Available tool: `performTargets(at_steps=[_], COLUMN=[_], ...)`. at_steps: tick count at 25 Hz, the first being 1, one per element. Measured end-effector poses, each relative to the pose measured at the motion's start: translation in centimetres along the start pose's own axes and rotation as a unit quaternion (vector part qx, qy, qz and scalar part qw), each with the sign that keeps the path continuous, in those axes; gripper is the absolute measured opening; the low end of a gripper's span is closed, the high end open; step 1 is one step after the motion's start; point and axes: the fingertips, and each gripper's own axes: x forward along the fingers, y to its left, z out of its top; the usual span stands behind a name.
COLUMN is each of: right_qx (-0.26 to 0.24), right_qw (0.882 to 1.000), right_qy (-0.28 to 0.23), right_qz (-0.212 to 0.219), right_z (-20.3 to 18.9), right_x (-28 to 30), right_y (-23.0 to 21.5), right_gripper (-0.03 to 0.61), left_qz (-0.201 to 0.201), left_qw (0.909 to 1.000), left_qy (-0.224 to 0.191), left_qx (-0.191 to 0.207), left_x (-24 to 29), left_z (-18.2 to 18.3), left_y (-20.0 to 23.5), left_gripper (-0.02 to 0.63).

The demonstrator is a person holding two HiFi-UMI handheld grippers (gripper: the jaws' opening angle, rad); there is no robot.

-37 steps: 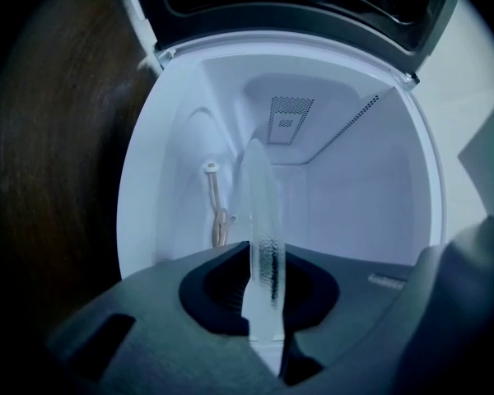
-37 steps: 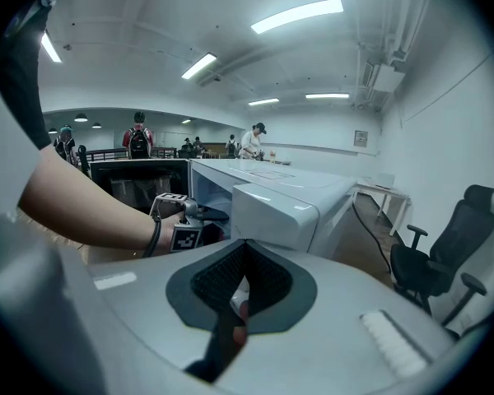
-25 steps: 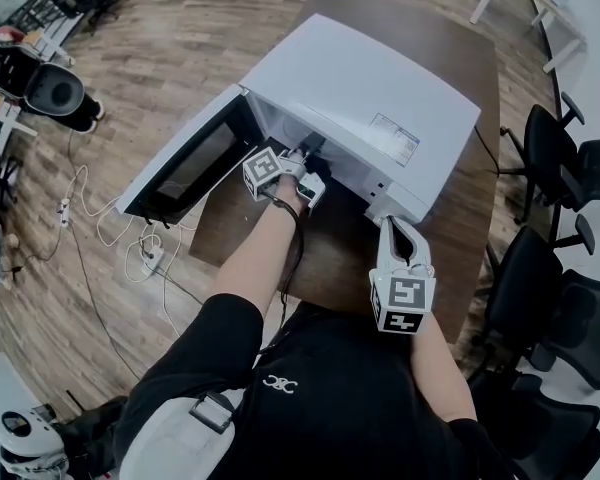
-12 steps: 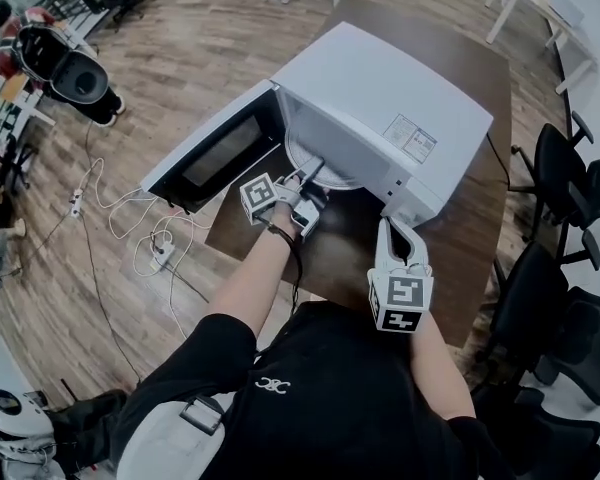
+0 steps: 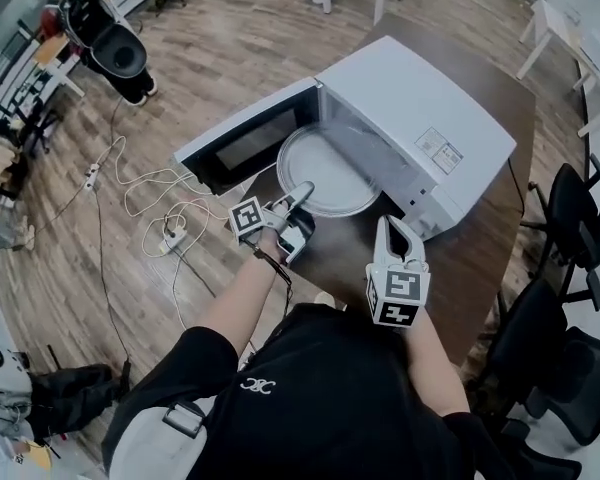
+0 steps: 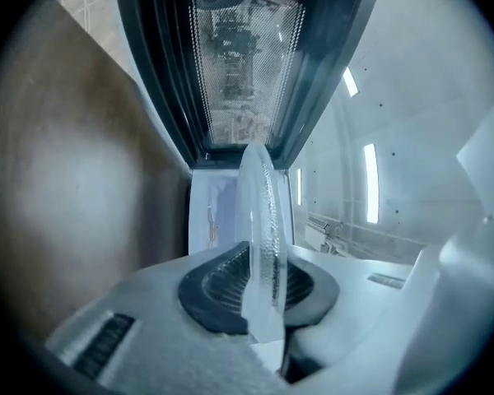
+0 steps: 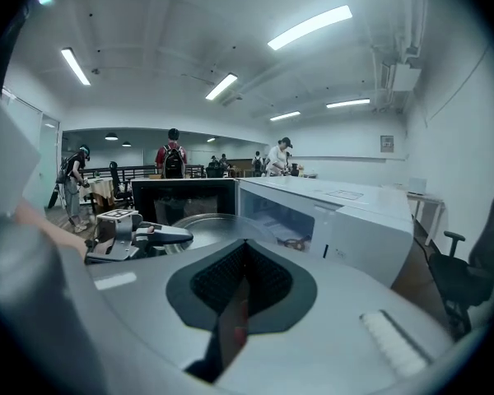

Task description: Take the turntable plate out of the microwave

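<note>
The round glass turntable plate (image 5: 325, 171) hangs level in front of the white microwave (image 5: 420, 118), beside its open door (image 5: 245, 146) and over the table's near edge. My left gripper (image 5: 302, 190) is shut on the plate's near rim. In the left gripper view the plate (image 6: 259, 212) stands edge-on between the pads (image 6: 222, 282). My right gripper (image 5: 395, 226) is shut and holds nothing, low by the microwave's front right corner. In the right gripper view the plate (image 7: 206, 225) and the left gripper (image 7: 160, 235) lie ahead to the left.
The microwave stands on a dark wooden table (image 5: 480, 228). Black office chairs (image 5: 570, 218) crowd its right side. A power strip and white cables (image 5: 160, 218) lie on the wood floor at left. People stand far back in the room (image 7: 173, 159).
My left gripper has drawn the plate out of the microwave cavity toward me and to the left. The right gripper has shifted only a little.
</note>
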Motion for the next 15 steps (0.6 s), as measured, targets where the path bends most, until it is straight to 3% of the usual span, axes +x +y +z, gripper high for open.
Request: performTargets(at_steps=[7, 15], right_qx=[-0.005, 0.003], right_qw=[0.999, 0.998], right_qy=[-0.02, -0.025], right_qz=[0.037, 0.049], right_z=[1.0, 1.0], right_x=[0.9, 0.9], right_y=[2.3, 2.9], right_gripper=[0.007, 0.005], left_qz=[-0.01, -0.012], left_qw=[0.9993, 0.9978], left_qy=[-0.036, -0.065], left_qx=[0.004, 0.006], left_x=[-5.6, -9.9], left_z=[0.0, -0.8], left_y=[-2.2, -3.8], left_gripper=[0.035, 0.035])
